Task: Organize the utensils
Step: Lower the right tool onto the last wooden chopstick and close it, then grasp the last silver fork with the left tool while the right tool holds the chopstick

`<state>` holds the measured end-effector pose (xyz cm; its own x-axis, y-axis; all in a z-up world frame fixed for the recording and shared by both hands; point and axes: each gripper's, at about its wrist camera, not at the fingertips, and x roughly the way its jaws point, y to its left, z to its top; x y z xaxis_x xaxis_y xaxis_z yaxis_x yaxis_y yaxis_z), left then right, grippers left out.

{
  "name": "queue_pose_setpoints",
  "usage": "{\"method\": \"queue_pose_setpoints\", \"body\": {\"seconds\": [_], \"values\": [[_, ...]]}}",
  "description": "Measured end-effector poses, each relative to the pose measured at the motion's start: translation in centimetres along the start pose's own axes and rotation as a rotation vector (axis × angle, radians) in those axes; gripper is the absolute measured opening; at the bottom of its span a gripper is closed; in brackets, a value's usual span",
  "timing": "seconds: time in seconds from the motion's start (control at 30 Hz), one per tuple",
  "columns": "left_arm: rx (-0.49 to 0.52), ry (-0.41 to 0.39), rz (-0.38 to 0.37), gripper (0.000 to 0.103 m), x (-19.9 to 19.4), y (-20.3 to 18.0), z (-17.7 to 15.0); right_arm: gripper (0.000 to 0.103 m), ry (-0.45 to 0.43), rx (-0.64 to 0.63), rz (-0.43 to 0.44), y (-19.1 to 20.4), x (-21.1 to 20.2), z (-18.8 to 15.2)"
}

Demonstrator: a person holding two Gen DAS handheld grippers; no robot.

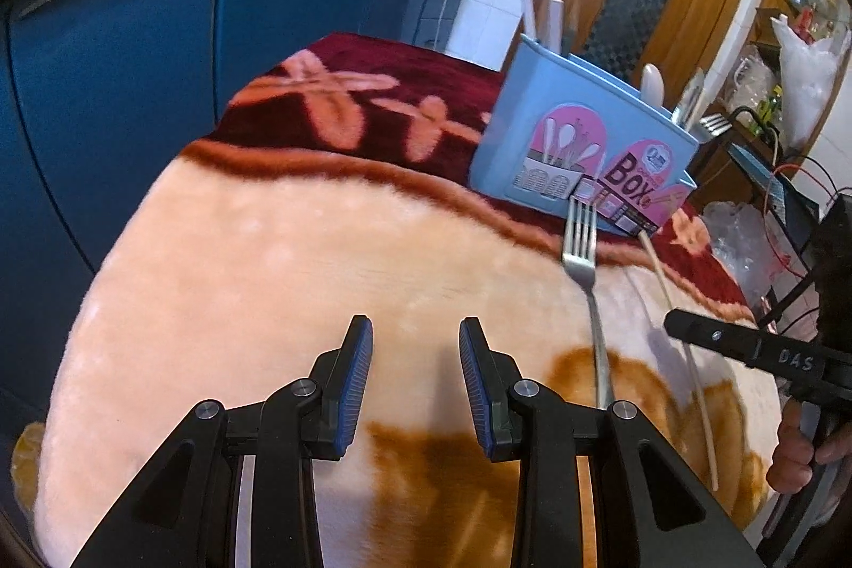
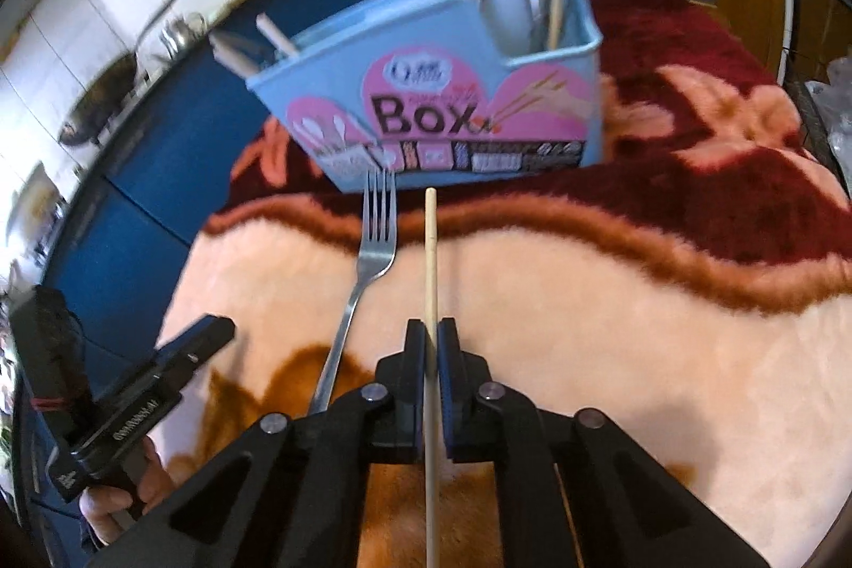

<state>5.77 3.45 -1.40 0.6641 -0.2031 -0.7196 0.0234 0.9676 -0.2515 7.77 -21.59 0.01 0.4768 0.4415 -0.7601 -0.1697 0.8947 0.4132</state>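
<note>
Chopstick (image 2: 431, 280) lies mid-blanket (image 2: 639, 355) beside fork (image 2: 373, 259), before box (image 2: 426, 110). Right gripper (image 2: 431, 334) clamps it; left gripper (image 1: 415, 344) part-open, empty. Pickup step; next likely lift, drop into box compartment.

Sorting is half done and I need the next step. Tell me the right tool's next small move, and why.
Probably lift the chopstick off the blanket and carry it toward the blue utensil box. The right tool is shut on the stick, other utensils already stand in the box, and the fork lies close beside it, so rise straight.
</note>
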Motion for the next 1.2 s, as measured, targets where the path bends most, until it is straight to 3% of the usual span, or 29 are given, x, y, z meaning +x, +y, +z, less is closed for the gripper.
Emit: {"method": "queue_pose_setpoints", "body": {"seconds": [0.27, 0.47, 0.67, 0.83, 1.2], "values": [[0.048, 0.046, -0.057, 0.034, 0.6, -3.0, 0.0, 0.007, -0.169, 0.083, 0.033, -2.8, -3.4, -0.9], [0.096, 0.076, -0.077, 0.034, 1.1, -5.5, -0.3, 0.007, -0.235, 0.141, 0.048, -4.8, -4.4, -1.2], [0.131, 0.113, -0.113, 0.034, 2.0, -7.4, -0.1, 0.007, -0.236, 0.176, 0.083, -6.2, -3.8, -1.9], [0.119, 0.195, -0.168, 0.034, 3.7, -8.4, 0.7, 0.007, -0.244, 0.187, 0.096, -7.0, -4.0, -2.2], [0.154, 0.372, -0.182, 0.016, 6.8, -9.4, 3.4, 0.007, -0.254, 0.186, 0.130, -7.5, -4.2, -2.7]]}}
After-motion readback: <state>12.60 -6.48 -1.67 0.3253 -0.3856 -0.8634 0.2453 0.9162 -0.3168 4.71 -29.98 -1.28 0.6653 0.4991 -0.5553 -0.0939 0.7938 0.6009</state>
